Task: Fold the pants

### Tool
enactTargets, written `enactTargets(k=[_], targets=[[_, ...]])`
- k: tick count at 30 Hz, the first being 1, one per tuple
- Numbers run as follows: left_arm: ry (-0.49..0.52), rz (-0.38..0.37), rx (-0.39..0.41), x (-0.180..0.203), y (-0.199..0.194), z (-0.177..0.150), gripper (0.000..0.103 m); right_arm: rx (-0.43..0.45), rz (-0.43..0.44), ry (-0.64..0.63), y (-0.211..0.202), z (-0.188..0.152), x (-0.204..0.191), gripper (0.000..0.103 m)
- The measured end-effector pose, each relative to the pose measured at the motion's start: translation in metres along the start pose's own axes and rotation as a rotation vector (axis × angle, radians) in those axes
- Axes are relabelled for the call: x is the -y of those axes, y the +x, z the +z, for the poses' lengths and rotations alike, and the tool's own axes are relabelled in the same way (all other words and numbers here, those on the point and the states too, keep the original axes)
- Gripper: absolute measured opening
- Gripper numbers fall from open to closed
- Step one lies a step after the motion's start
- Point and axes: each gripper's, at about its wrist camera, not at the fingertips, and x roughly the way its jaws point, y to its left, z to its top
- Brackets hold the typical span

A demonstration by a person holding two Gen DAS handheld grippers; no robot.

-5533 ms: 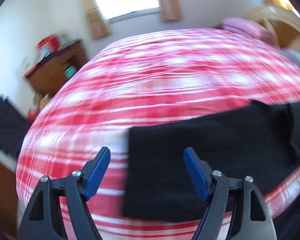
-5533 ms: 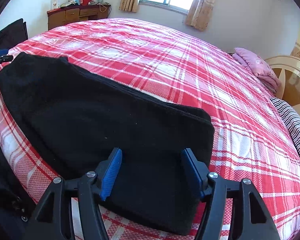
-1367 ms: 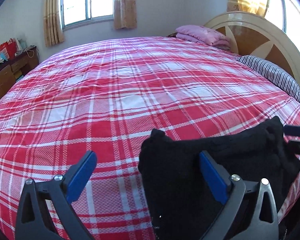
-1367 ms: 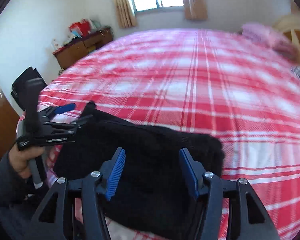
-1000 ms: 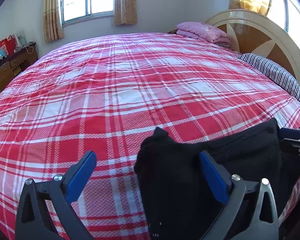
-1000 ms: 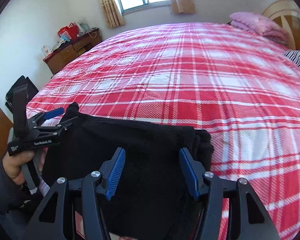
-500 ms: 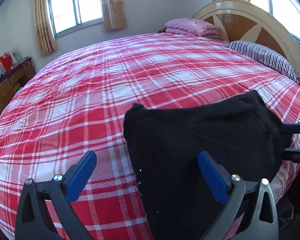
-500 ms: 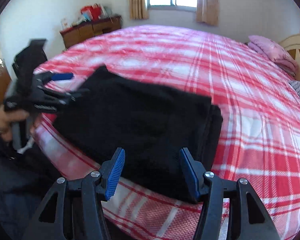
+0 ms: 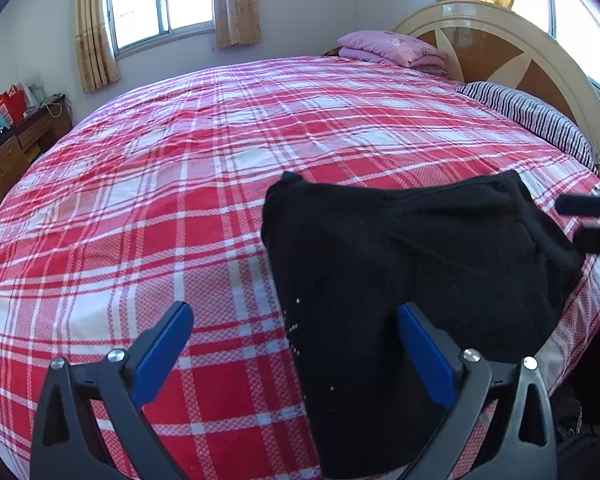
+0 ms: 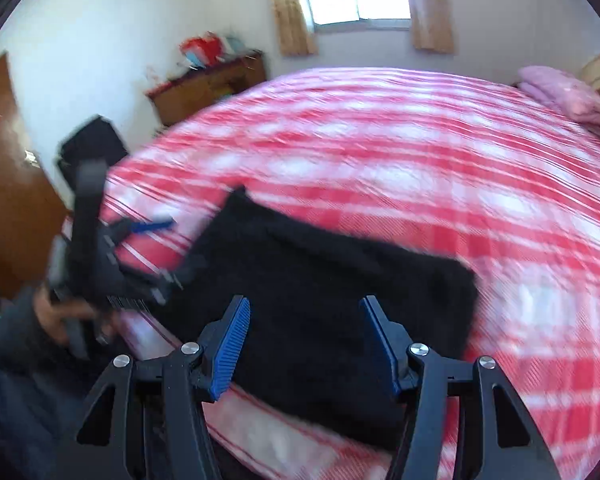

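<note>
Released since earlier, black pants [image 9: 412,264] lie folded compactly; both tongs [image 9: 296,344] [image 10: 305,340] gape, gripping nothing.

My left wrist camera looks down along its blue-padded fingers [image 9: 292,344] from the near bed edge, facing the cream headboard [image 9: 500,28] at upper right. My right wrist camera, blurred, sits close over the folded black pants [image 10: 320,292], facing the window and the brown wooden desk [image 10: 212,88] at upper left. Both views share the red plaid bedspread [image 9: 180,184], the pants and the pink folded blanket [image 10: 564,96].
</note>
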Motion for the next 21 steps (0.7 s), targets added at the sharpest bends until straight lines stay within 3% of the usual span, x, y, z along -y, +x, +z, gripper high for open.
enactTargets(k=[2,6,7,9,10,13,16,21], targets=[[-0.020,-0.005,0.001,-0.002,-0.002,-0.003,0.103,-0.032,0.112,0.011,0.020,0.016,-0.006,0.059],[-0.026,-0.013,-0.008,-0.001,-0.002,-0.011,0.103,-0.091,0.227,0.076,0.068,0.037,-0.010,0.059],[-0.026,-0.013,-0.012,0.000,-0.001,-0.012,0.103,-0.099,0.214,0.089,0.078,0.039,-0.008,0.059],[-0.020,-0.013,-0.015,0.001,0.003,-0.014,0.103,-0.165,0.094,0.132,0.107,0.036,0.002,0.059],[-0.020,-0.013,-0.018,0.001,0.004,-0.015,0.103,-0.182,0.089,0.168,0.115,0.032,0.009,0.059],[-0.034,-0.024,-0.022,-0.002,0.004,-0.014,0.103,-0.153,0.150,0.236,0.098,0.029,0.019,0.059],[-0.025,-0.012,-0.014,0.000,0.001,-0.013,0.103,-0.098,0.117,0.241,0.058,0.020,0.028,0.059],[-0.010,-0.016,-0.013,0.006,0.001,-0.013,0.103,-0.109,0.214,0.288,0.010,-0.025,0.053,0.064]])
